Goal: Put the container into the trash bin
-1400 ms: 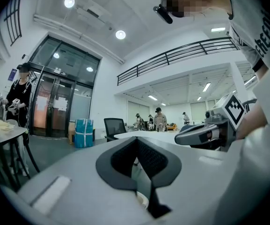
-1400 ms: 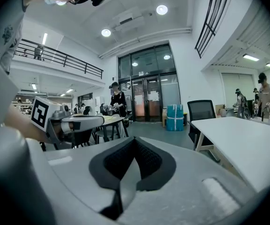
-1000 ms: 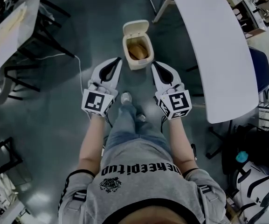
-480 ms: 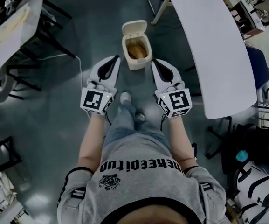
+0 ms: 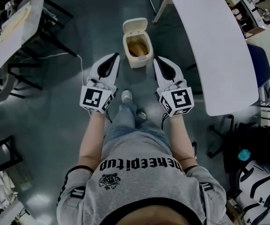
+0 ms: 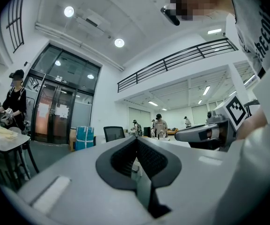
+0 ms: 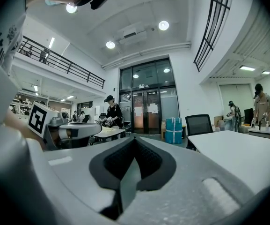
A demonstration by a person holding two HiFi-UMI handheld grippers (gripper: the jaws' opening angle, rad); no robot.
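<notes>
Trash bin [image 5: 140,63] sat on the floor just ahead of both sets of jaw tips and between them, neither gripper clearly nearer. Its lid [image 5: 135,26] stood open on the far side, and its long axis ran straight away from your jaws. Tan shape [image 5: 138,47] lay inside, probably the container, lengthwise with the bin. Your left gripper [image 5: 116,56] and right gripper [image 5: 155,59] were both clenched on nothing. Task looked done.
</notes>
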